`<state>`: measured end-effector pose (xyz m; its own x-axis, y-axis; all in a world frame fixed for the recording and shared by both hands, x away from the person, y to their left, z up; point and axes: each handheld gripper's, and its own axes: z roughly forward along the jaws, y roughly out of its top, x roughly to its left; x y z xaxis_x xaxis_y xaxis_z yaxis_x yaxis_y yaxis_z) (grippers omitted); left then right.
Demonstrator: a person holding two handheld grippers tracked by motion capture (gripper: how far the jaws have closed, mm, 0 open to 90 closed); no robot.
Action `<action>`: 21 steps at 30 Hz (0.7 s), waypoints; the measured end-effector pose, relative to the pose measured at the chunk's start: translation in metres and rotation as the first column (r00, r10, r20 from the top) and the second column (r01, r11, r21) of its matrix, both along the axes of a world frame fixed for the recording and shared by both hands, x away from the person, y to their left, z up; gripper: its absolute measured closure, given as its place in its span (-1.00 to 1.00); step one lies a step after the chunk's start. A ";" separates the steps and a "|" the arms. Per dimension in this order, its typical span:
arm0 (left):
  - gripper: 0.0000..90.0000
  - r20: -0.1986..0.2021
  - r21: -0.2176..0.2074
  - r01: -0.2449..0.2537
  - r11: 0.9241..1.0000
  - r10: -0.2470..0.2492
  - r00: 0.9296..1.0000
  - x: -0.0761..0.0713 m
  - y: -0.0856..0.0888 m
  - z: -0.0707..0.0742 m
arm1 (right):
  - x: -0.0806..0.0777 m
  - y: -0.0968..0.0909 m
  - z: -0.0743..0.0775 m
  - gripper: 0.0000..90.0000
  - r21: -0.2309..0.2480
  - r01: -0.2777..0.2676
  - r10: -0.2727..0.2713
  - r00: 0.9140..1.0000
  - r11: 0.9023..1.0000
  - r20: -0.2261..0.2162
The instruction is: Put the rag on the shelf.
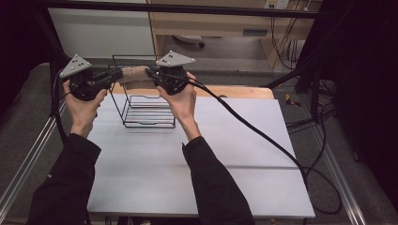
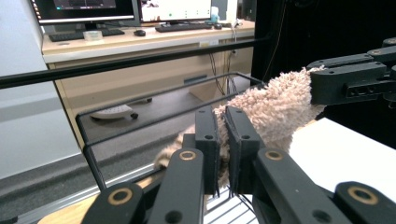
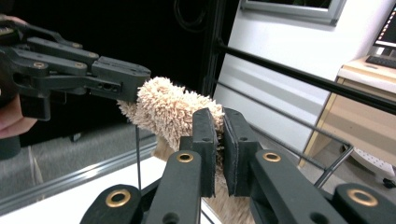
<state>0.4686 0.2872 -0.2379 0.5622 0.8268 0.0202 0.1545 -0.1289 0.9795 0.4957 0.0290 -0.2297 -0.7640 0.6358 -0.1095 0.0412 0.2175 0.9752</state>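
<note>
High view: over the far left of the white table (image 1: 197, 159), a tan shaggy cloth (image 1: 136, 76) is stretched between two tongs above a black wire rack (image 1: 145, 110). Left gripper (image 1: 112, 76) pinches its left end, right gripper (image 1: 151, 72) its right end, both sets of jaws closed on the fabric.

A white table (image 1: 234, 154) is lying across the lower half of the high view, with a strip of wooden board (image 1: 244, 91) showing along its far edge. Beyond it, a wooden desk (image 2: 140, 42) is carrying two lit monitors (image 2: 84, 9), two keyboards (image 2: 182, 27) and a mouse (image 2: 139, 32). Black cables (image 1: 324, 117) are trailing over the grey floor (image 1: 305, 56) to the right of the table.
</note>
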 end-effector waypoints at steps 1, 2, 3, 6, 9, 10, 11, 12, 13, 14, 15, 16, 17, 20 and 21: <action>0.86 -0.006 -0.004 0.001 1.000 -0.001 1.000 -0.001 0.000 -0.001 | 0.000 -0.001 -0.001 0.88 0.002 -0.004 0.004 1.000 1.000 -0.009; 0.86 -0.011 -0.004 0.001 1.000 -0.001 1.000 -0.001 0.000 -0.002 | 0.000 -0.001 -0.003 0.88 0.008 -0.007 0.007 1.000 1.000 -0.019; 0.85 -0.014 -0.004 0.001 1.000 -0.001 1.000 -0.002 -0.001 -0.003 | 0.000 -0.002 -0.004 0.88 0.010 -0.009 0.010 1.000 1.000 -0.027; 0.84 -0.024 -0.004 -0.003 1.000 0.002 1.000 -0.003 -0.002 -0.003 | 0.000 -0.004 -0.009 0.88 0.007 -0.016 0.016 0.999 1.000 -0.035; 0.80 -0.040 -0.008 -0.008 1.000 0.007 0.999 -0.005 -0.001 -0.001 | 0.000 -0.004 -0.010 0.88 0.003 -0.017 0.017 0.999 1.000 -0.034; 0.77 -0.044 -0.011 -0.008 1.000 0.008 0.999 -0.006 -0.001 0.000 | -0.001 -0.003 -0.010 0.88 0.003 -0.016 0.016 0.999 1.000 -0.033; 0.74 -0.045 -0.015 -0.008 1.000 0.007 0.999 -0.008 0.001 0.002 | -0.001 -0.004 -0.010 0.88 0.001 -0.015 0.015 0.999 1.000 -0.031; 0.71 -0.045 -0.023 -0.008 1.000 0.006 0.999 -0.009 0.002 0.005 | -0.001 -0.004 -0.010 0.88 -0.001 -0.015 0.015 0.999 1.000 -0.029; 0.69 -0.044 -0.027 -0.008 1.000 0.007 0.999 -0.010 0.003 0.007 | -0.001 -0.004 -0.010 0.88 -0.003 -0.015 0.014 1.000 1.000 -0.027; 0.69 -0.039 -0.030 -0.014 0.999 0.012 0.999 -0.012 0.004 0.011 | -0.001 -0.004 -0.010 0.88 -0.003 -0.015 0.014 1.000 1.000 -0.026; 0.69 -0.035 -0.035 -0.018 0.999 0.016 0.999 -0.013 0.005 0.015 | -0.001 -0.003 -0.011 0.88 -0.004 -0.015 0.015 1.000 1.000 -0.024; 0.69 -0.033 -0.041 -0.019 0.999 0.018 0.999 -0.014 0.005 0.018 | -0.001 -0.003 -0.011 0.88 -0.006 -0.013 0.013 1.000 1.000 -0.026; 0.70 -0.031 -0.046 -0.018 0.999 0.017 0.999 -0.015 0.005 0.022 | -0.001 -0.002 -0.012 0.87 -0.009 -0.014 0.014 1.000 1.000 -0.026; 0.82 -0.055 -0.037 -0.014 0.999 0.012 0.998 -0.014 0.001 0.027 | -0.002 -0.001 -0.013 0.87 -0.017 -0.010 0.010 1.000 1.000 -0.019; 0.87 -0.075 -0.031 -0.010 0.999 0.007 0.997 -0.012 -0.001 0.027 | -0.002 -0.001 -0.013 0.87 -0.018 -0.011 0.010 1.000 1.000 -0.018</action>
<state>0.4564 0.2863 -0.2112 0.5542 0.8311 -0.0474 0.2286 -0.0972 0.9687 0.4940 0.0276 -0.2432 -0.7727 0.6257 -0.1070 0.0563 0.2355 0.9702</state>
